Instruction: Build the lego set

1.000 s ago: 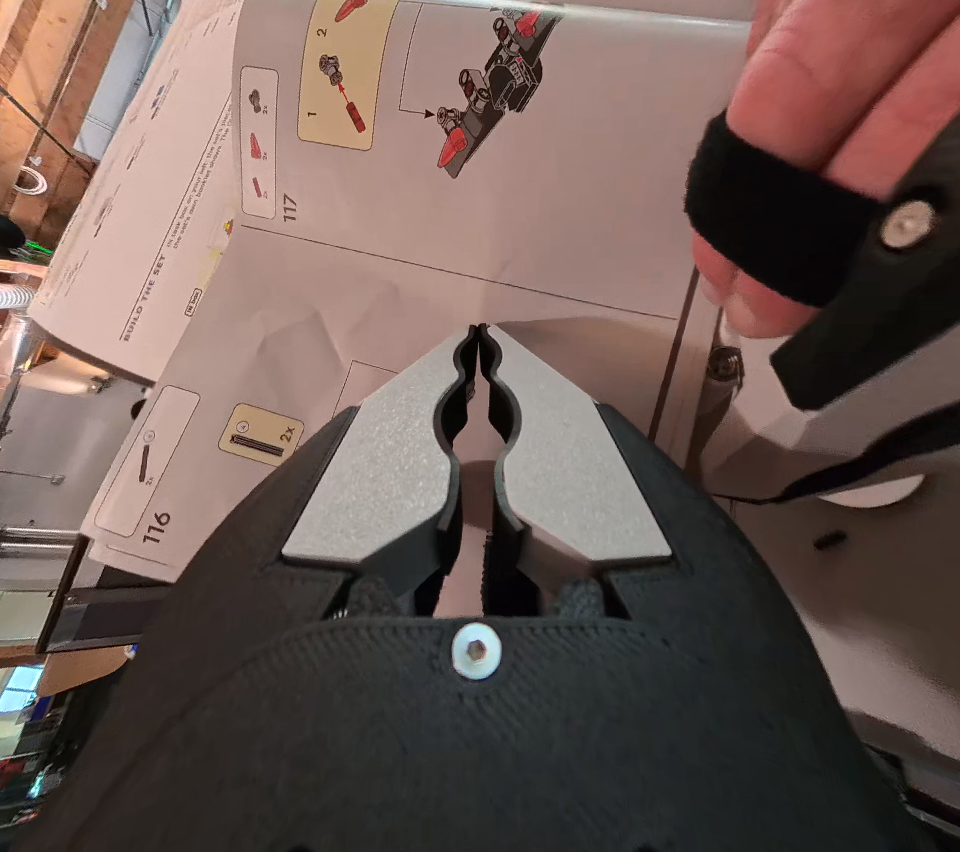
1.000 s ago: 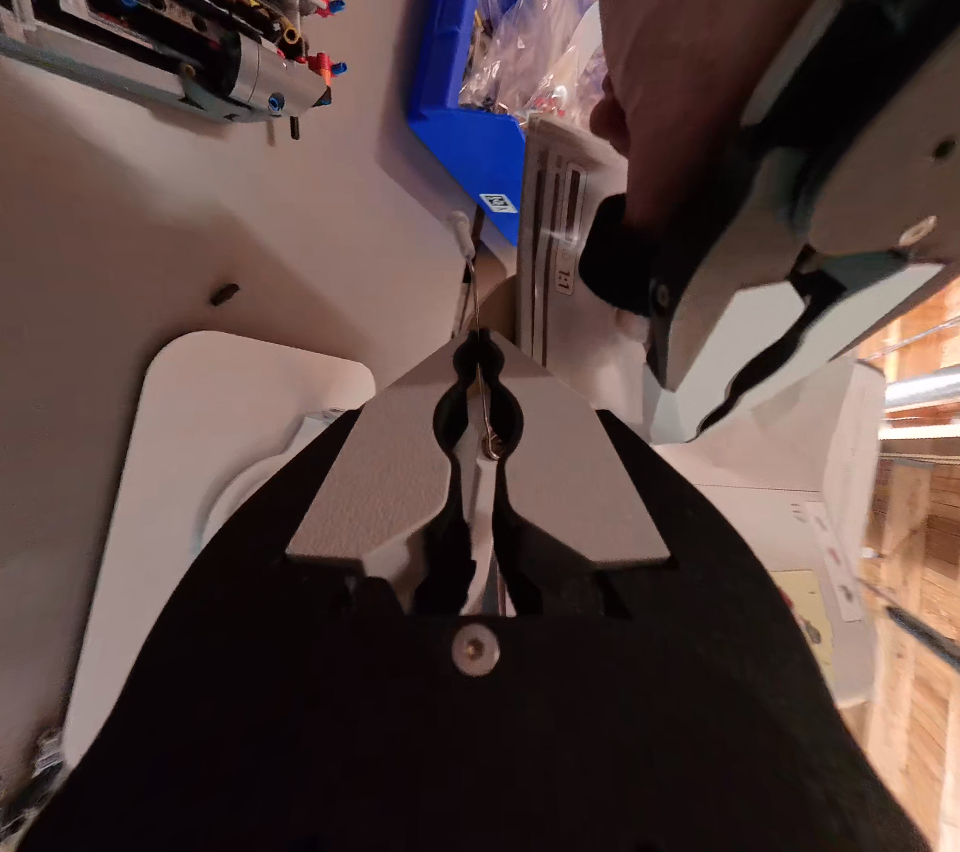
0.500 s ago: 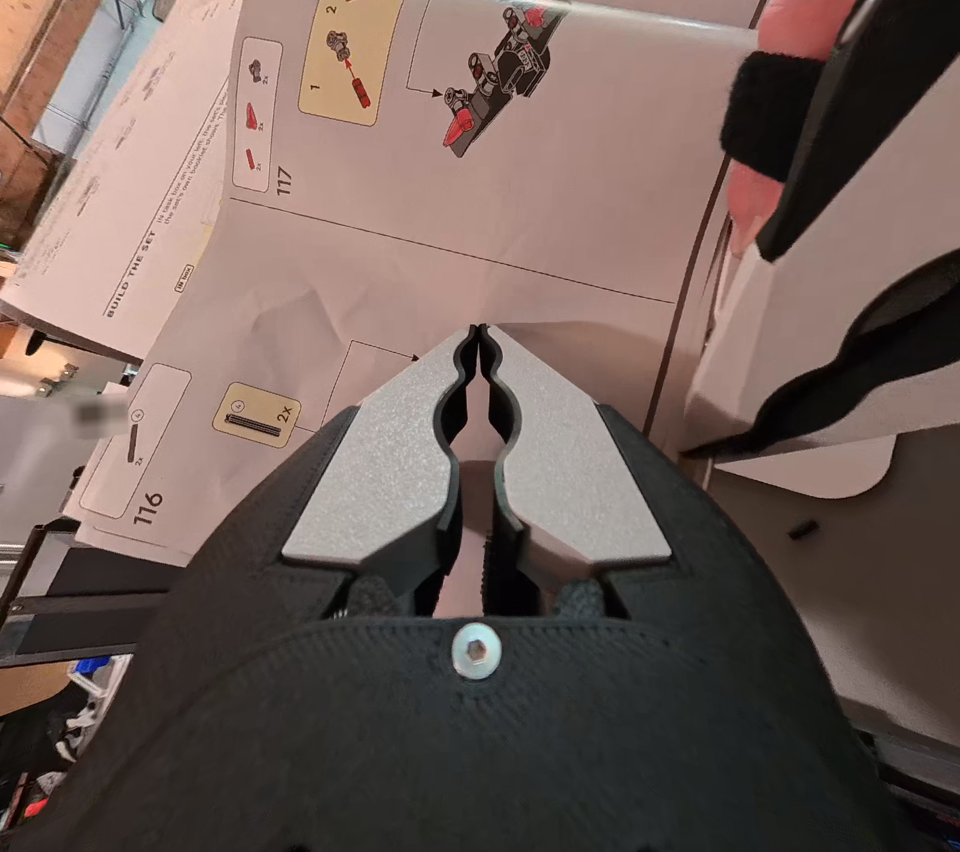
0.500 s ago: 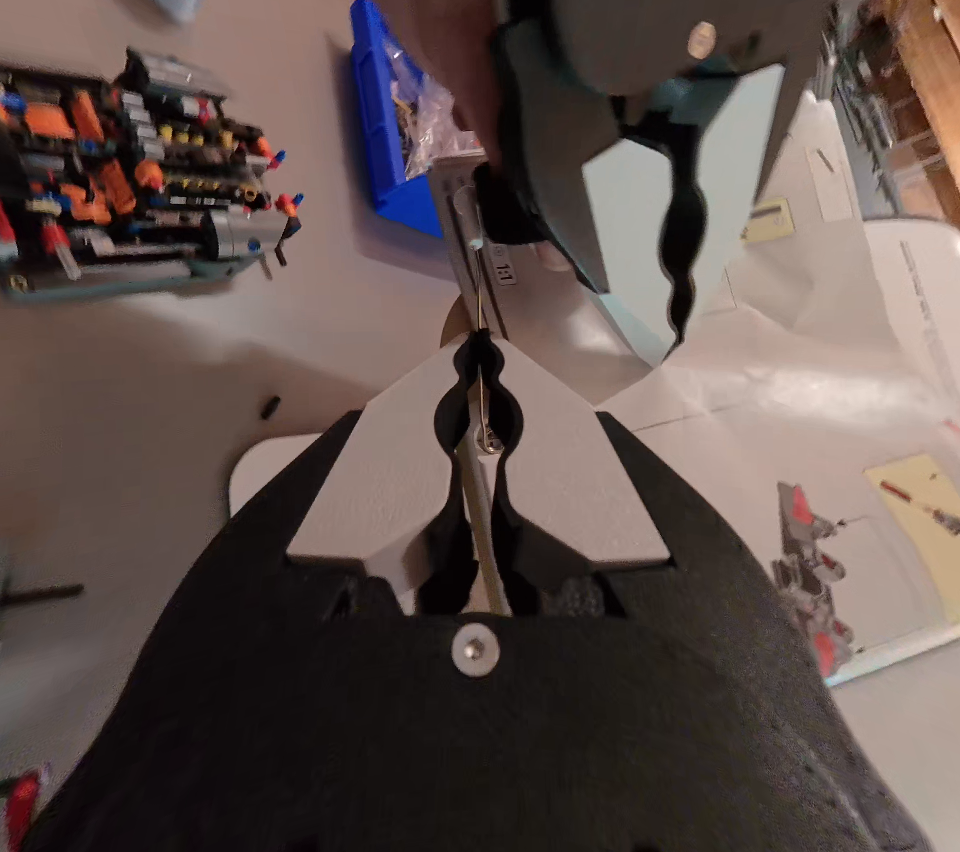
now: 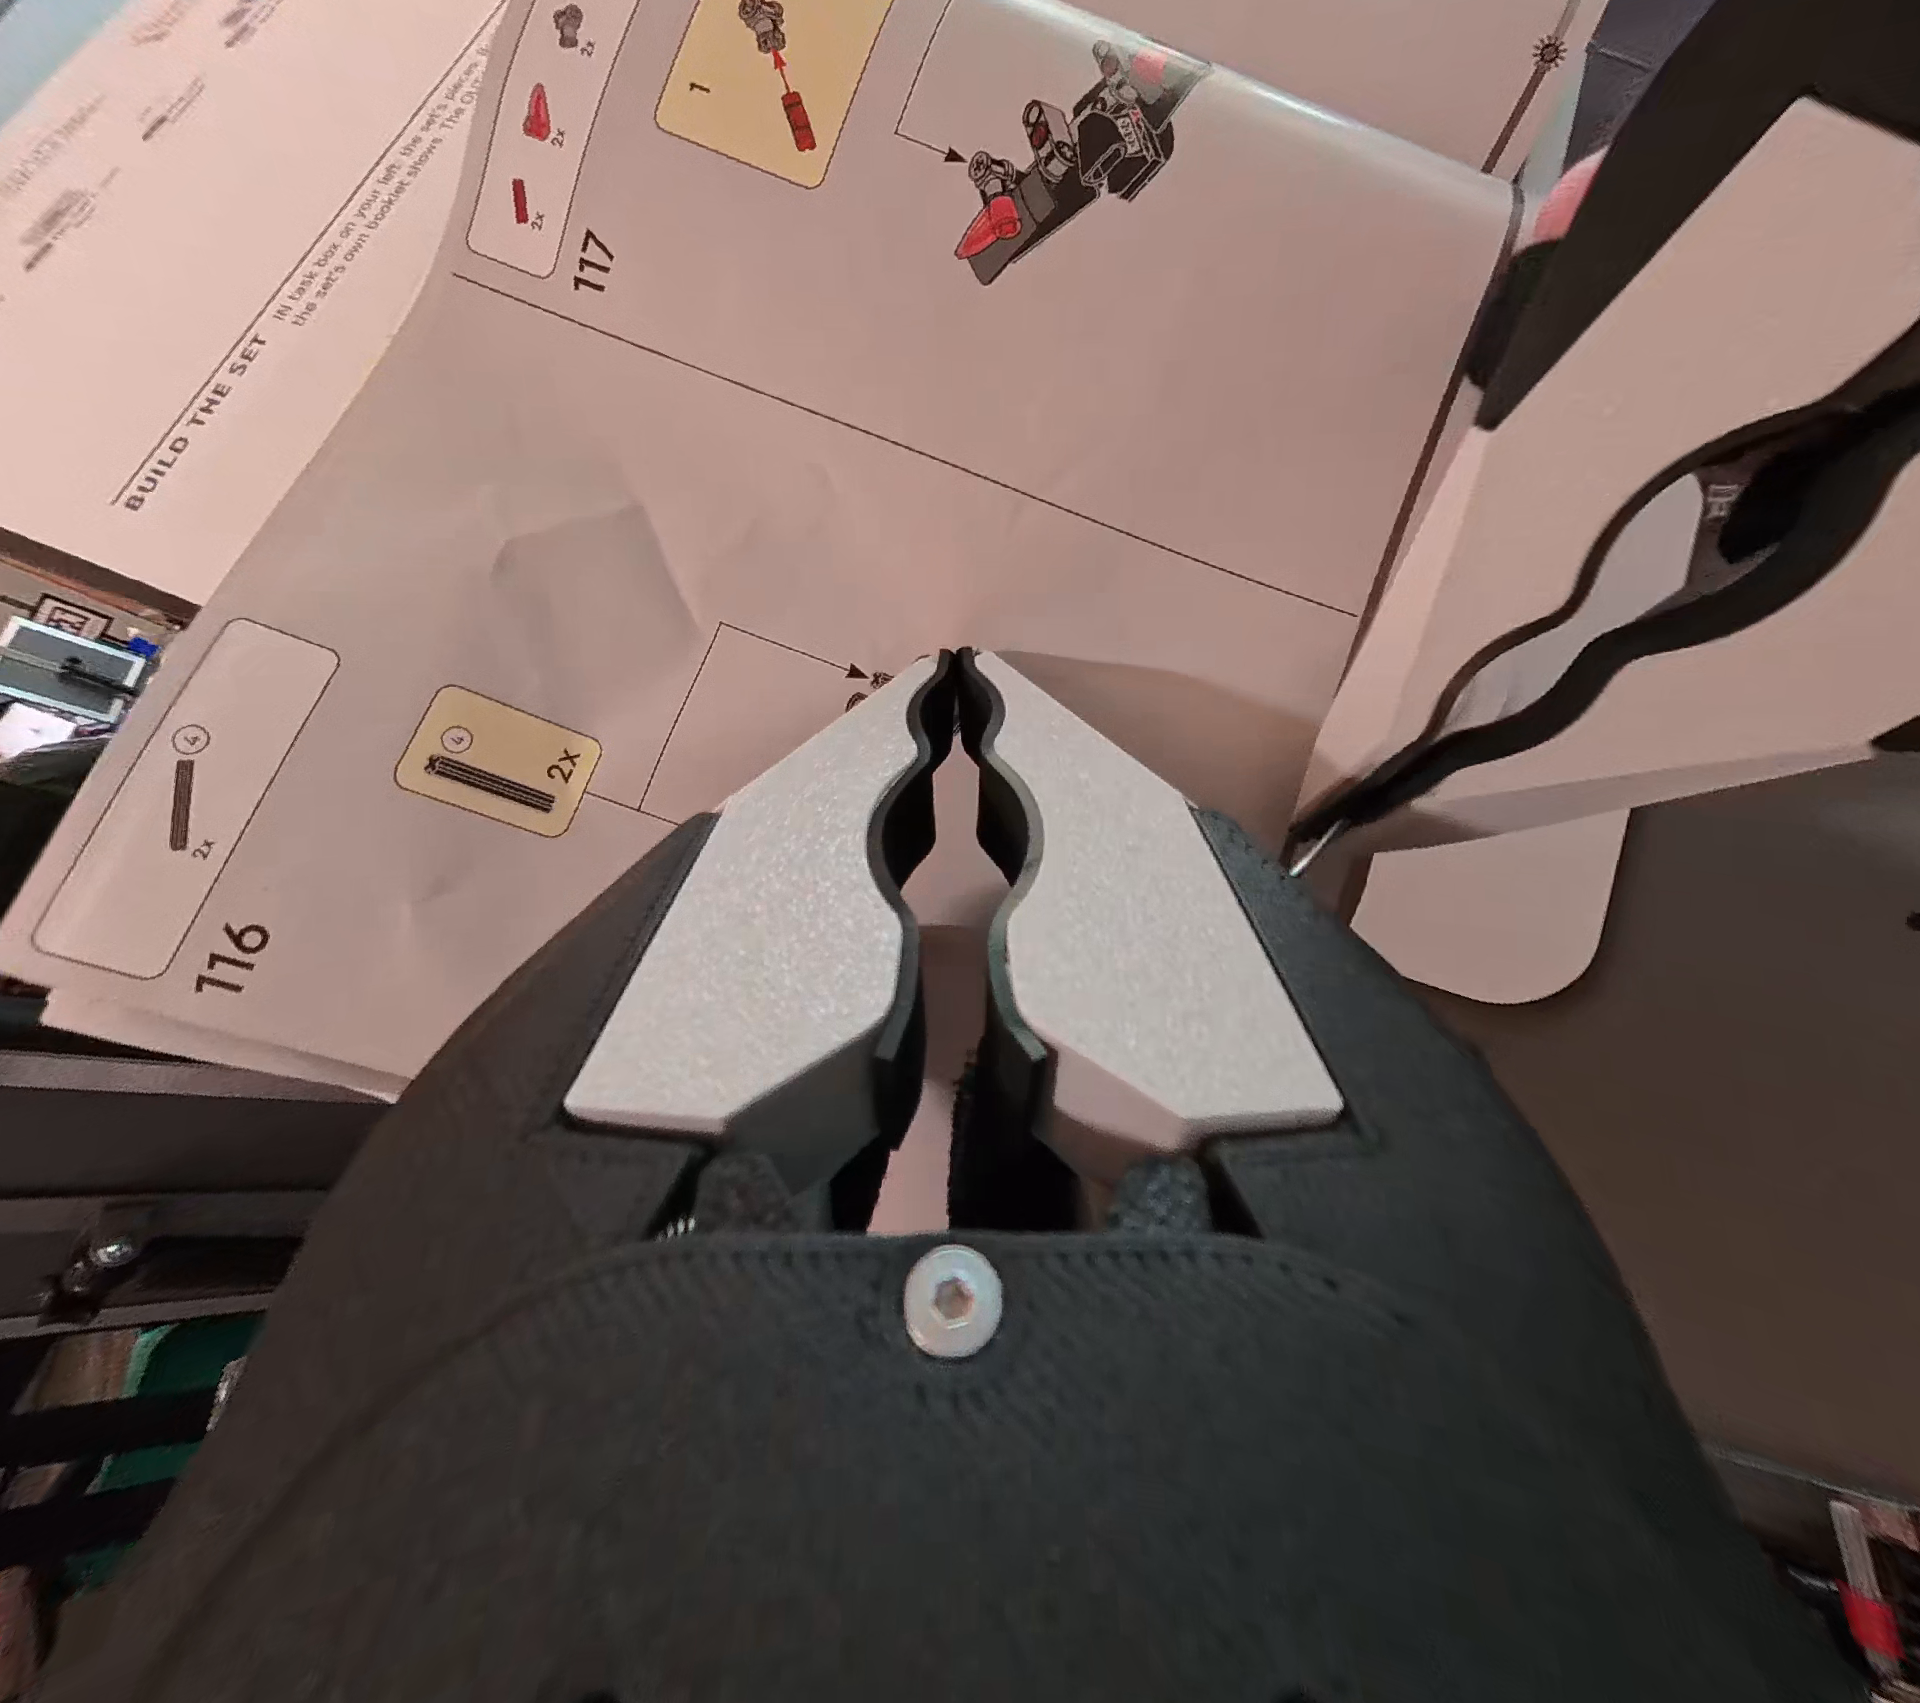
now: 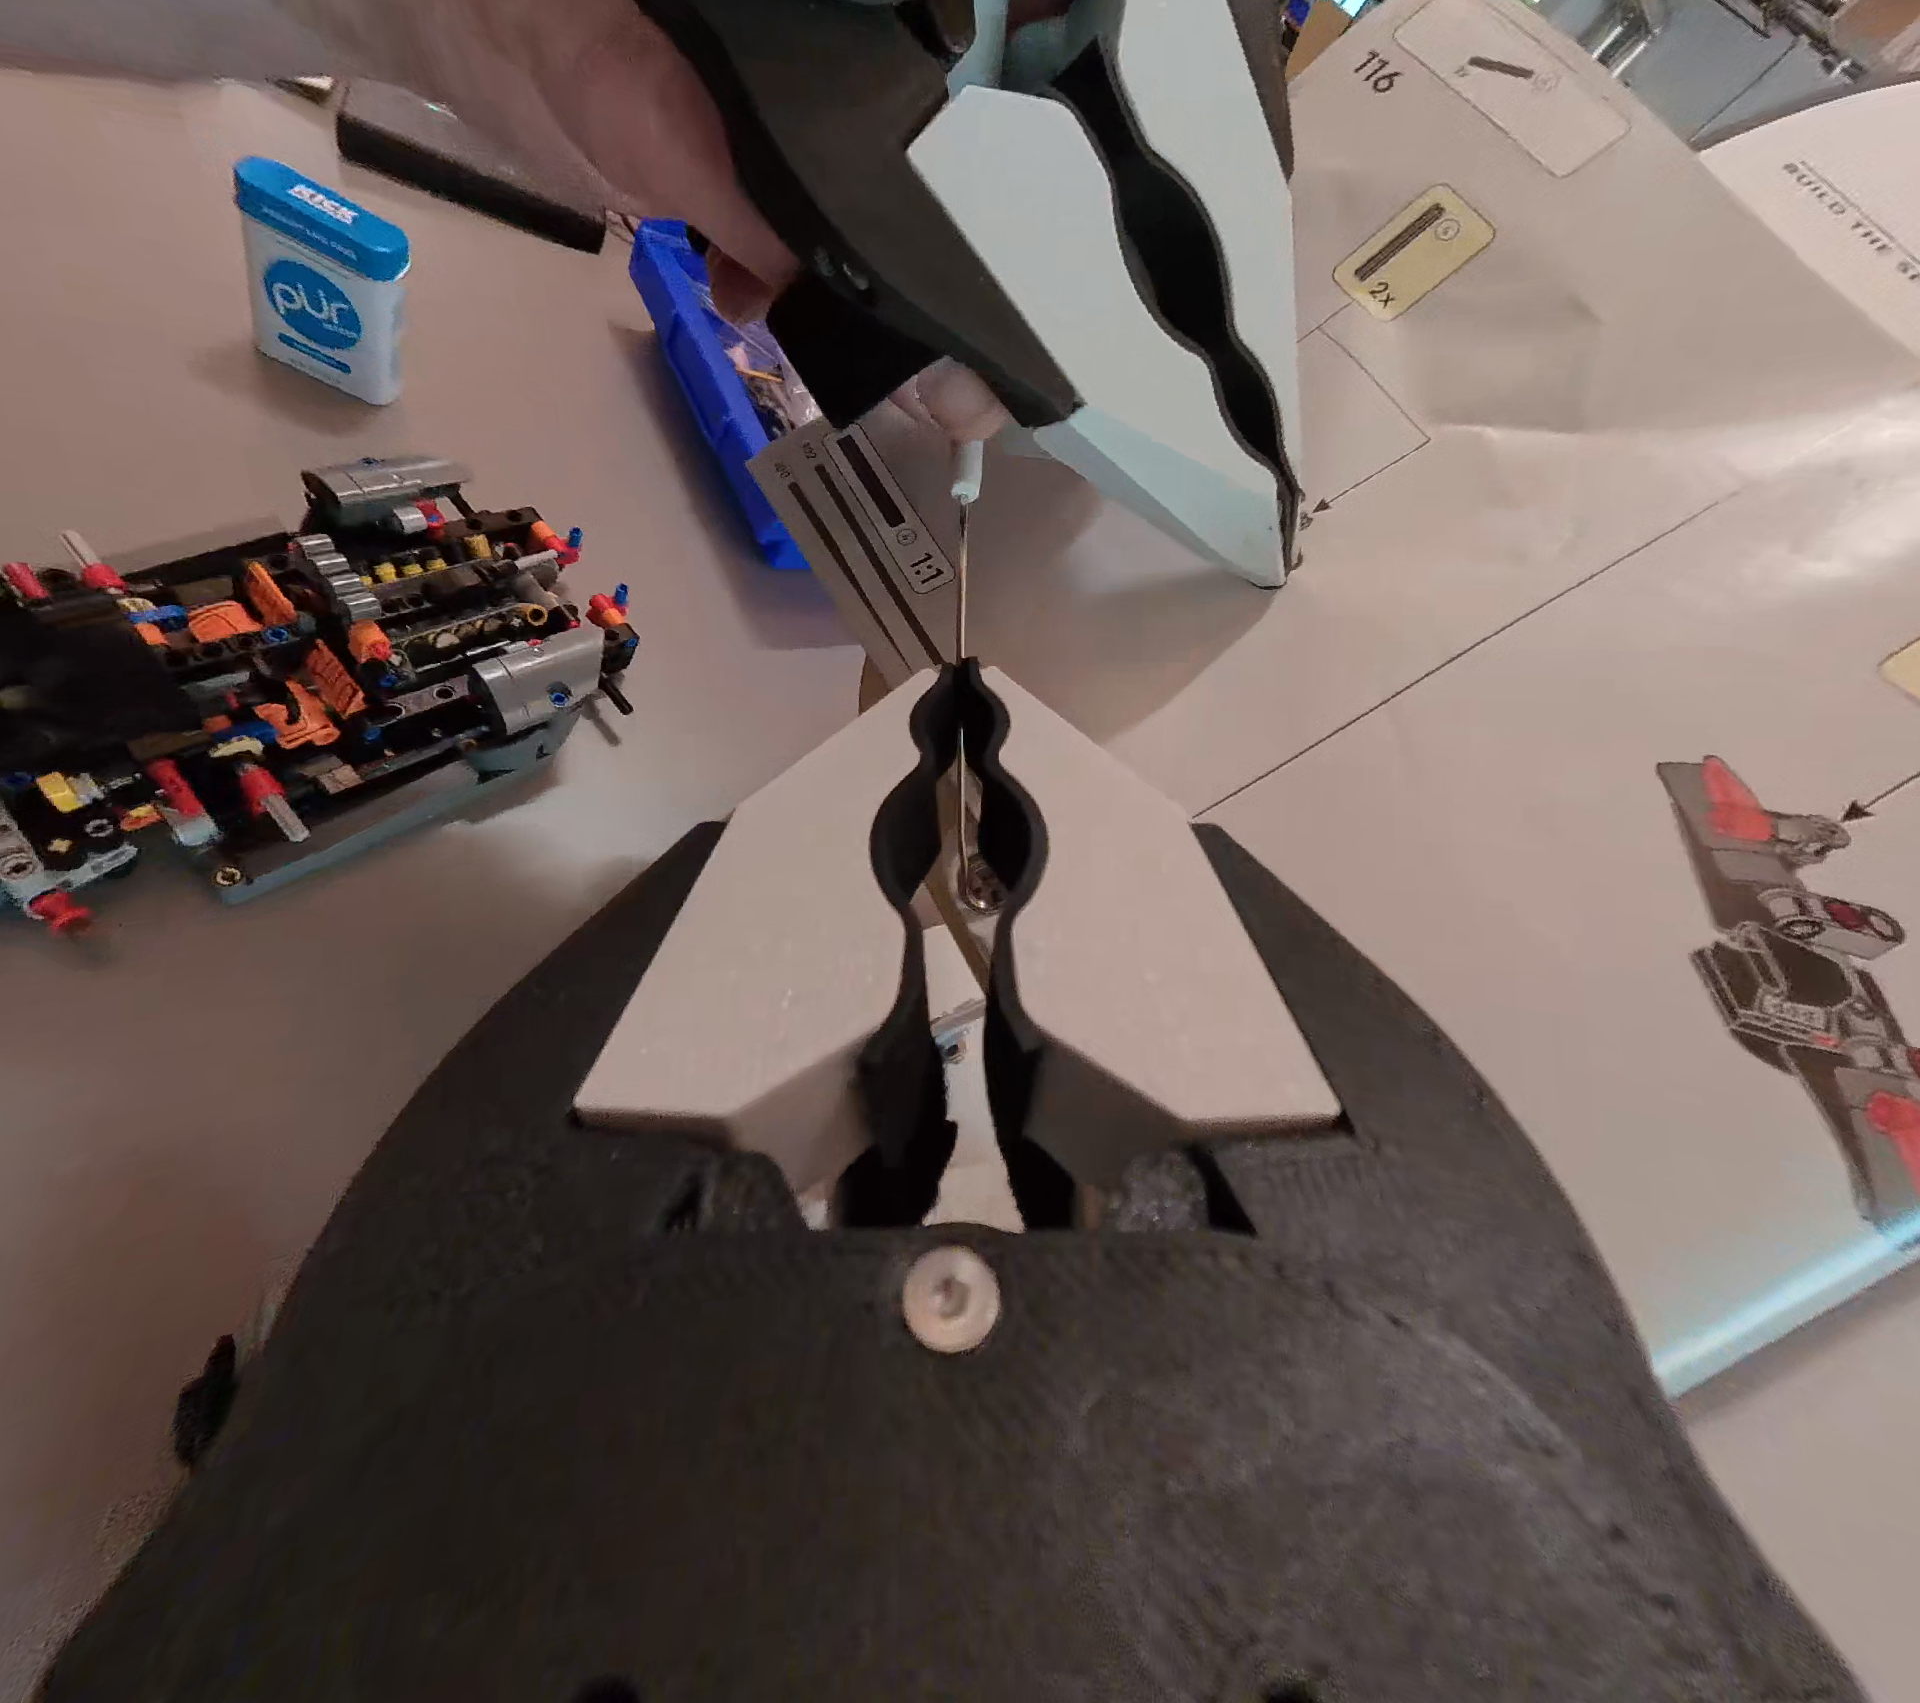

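On the grey table, left to right
Gum container [image 6: 322,282]: white with a blue lid, standing upright at the far left.
Lego model [image 6: 301,666]: part-built, black with orange, red and yellow pieces; its long axis runs left-right, with the grey end toward the right gripper, well apart from both grippers.
Blue bin [image 6: 707,396]: beyond the model, holding clear plastic bags of small parts.
Right gripper [image 6: 961,666]: jaws closed on a thin metal rod [image 6: 964,573], which runs straight ahead past the fingertips to a white tip.
Left gripper [image 5: 956,654]: jaws pressed together, tips down on the instruction booklet [image 5: 935,406]; whether they pinch the page is unclear.
Booklet: open, pages curling up.
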A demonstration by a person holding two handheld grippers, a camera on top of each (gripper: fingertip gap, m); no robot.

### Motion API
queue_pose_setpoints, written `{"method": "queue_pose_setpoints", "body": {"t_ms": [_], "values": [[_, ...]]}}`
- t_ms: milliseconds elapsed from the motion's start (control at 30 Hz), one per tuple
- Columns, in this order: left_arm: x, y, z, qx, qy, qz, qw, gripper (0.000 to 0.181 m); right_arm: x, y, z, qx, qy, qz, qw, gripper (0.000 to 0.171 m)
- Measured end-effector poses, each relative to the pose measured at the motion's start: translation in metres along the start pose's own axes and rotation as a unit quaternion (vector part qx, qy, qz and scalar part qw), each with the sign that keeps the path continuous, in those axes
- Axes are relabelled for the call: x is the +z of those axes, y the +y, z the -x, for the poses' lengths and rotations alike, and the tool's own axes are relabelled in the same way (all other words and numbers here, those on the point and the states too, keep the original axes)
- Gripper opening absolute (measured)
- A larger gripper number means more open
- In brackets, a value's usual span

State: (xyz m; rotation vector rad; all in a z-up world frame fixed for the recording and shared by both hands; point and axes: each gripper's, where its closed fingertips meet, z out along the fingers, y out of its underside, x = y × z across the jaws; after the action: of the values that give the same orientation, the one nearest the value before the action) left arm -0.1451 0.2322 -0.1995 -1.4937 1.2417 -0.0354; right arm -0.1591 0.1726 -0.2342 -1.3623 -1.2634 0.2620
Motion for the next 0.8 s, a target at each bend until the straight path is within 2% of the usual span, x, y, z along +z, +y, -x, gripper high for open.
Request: {"method": "queue_pose_setpoints", "body": {"t_ms": [133,267,400,467,533,667,800], "values": [[-0.003,0.000,0.001,-0.021,0.003,-0.010,1.000,0.000,-0.002,-0.001,-0.002,0.066,-0.016,-0.019,0.998,0.000],[-0.007,0.003,0.006,-0.065,0.010,-0.023,0.998,0.000,0.000,0.000,-0.007,0.086,0.011,-0.008,0.996,0.000],[-0.012,0.008,0.010,-0.089,0.003,-0.027,0.996,0.000,0.007,0.006,-0.014,0.107,0.043,0.039,0.993,0.000],[-0.015,0.013,0.014,-0.070,-0.029,-0.016,0.997,0.000,0.008,0.007,-0.016,0.087,0.060,0.054,0.993,0.000],[-0.021,0.018,0.021,-0.069,-0.064,-0.005,0.996,0.000,0.000,-0.005,-0.015,0.052,0.076,0.039,0.995,0.009],[-0.046,0.015,0.032,-0.069,-0.117,-0.008,0.991,0.007,-0.024,-0.029,-0.007,0.017,0.061,0.008,0.998,0.016],[-0.080,-0.003,0.026,-0.048,-0.152,-0.006,0.987,0.014,-0.068,-0.043,0.027,-0.038,-0.012,-0.035,0.999,0.016]]}}
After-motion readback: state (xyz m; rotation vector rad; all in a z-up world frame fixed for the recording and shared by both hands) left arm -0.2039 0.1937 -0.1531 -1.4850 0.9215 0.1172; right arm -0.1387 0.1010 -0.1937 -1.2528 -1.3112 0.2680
